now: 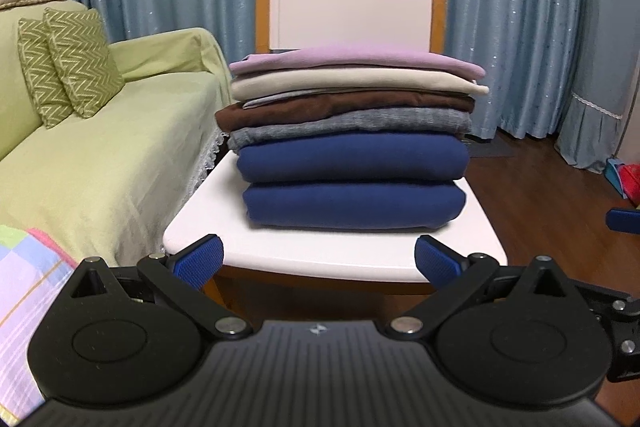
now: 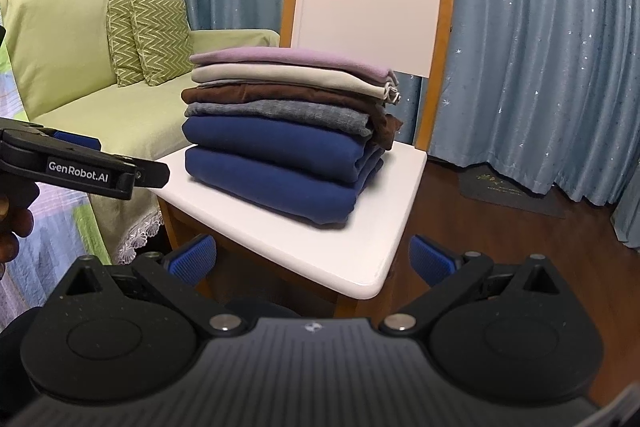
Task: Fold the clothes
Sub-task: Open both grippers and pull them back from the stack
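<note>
**Folded stack sitting on the chair, both tools empty**

Left wrist view: the left tool [image 1: 319, 261] is spread wide with nothing between its blue pads [image 1: 200, 261]. Straight ahead is the stack of folded clothes [image 1: 354, 143] on the white chair seat [image 1: 320, 251]: two navy pieces at the bottom, then grey, brown, cream, and lilac [image 1: 360, 61] on top. The green sofa [image 1: 100, 155] is just left of the chair.

Right wrist view: the right tool [image 2: 314, 261] is also wide open and holding nothing. Same stack [image 2: 288, 139], seen a bit from the side, folded edges facing front-left. The left tool [image 2: 92, 171] pokes in from the left edge, near the seat's corner, apart from the clothes.
</note>
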### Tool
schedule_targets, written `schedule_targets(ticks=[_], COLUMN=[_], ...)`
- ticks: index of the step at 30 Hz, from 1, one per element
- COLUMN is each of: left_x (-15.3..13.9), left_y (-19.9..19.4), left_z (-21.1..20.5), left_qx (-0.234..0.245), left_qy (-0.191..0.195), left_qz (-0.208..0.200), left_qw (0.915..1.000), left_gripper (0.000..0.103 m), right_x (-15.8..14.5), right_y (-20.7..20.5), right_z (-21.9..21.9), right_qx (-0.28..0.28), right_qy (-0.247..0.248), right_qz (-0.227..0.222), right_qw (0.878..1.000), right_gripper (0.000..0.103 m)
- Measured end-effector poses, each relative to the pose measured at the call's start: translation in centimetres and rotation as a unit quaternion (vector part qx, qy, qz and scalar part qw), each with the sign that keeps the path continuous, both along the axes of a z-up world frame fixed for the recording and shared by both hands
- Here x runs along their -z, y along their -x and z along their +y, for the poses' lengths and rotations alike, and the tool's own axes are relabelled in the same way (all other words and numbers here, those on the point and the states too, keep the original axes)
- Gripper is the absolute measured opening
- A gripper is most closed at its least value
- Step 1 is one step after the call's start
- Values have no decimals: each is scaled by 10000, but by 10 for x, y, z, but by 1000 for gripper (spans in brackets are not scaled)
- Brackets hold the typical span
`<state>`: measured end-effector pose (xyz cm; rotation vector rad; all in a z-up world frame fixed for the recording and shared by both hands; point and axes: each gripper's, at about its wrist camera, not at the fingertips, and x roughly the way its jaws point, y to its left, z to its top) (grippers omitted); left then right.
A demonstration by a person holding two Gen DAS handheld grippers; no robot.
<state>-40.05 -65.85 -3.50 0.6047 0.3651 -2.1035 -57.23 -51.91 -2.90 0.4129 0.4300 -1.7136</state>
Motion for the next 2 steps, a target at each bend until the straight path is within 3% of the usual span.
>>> schedule_targets(ticks=[2], left_x=[0], left_y=[2], left_z=[1], left_qx=[48], left_qy=[16], left_qz=[11], left_qw=[10000], left_gripper=[103], right_x=[0], right_y=[1], right_z=[0], right_qx=[19], right_qy=[5], right_qz=[-12], right_qw=[10000], right_gripper=[102])
